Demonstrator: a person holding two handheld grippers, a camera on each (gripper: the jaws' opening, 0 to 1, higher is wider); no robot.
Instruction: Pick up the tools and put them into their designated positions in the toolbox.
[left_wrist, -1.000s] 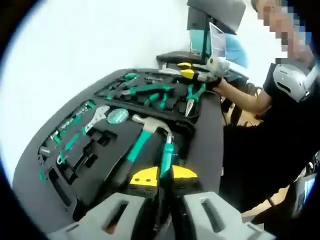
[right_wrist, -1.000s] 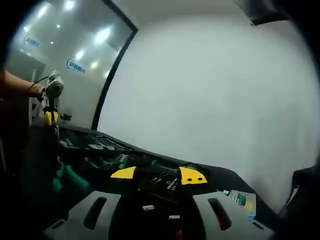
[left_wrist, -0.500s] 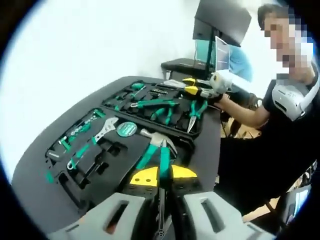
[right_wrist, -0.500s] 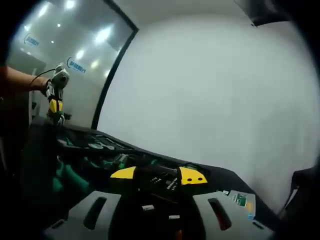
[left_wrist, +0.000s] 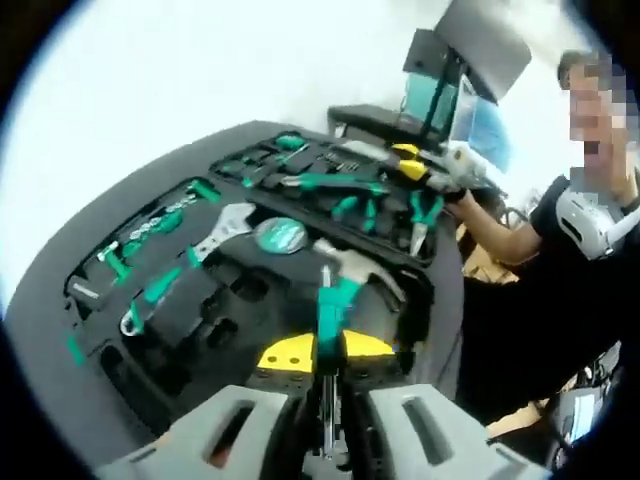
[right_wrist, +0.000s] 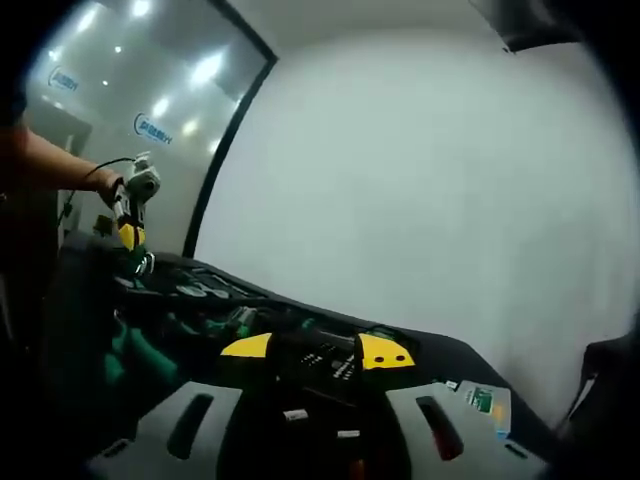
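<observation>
Item: your left tool (left_wrist: 325, 365), clamped on a green-handled screwdriver (left_wrist: 330, 310) held above the open toolbox (left_wrist: 150, 330) on the table (left_wrist: 60, 250). Right tool (right_wrist: 305, 360): apart, empty, beside the case. Risk: the thin shaft pivots in your grip, misses its recess, lands across the hammer (left_wrist: 365, 270).

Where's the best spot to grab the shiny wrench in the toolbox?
Probably by the adjustable wrench's green handle end, coming from above. It lies flat in the toolbox foam, the long straight handle offering two parallel sides for the jaws, while the silver head is wider and uneven.
</observation>
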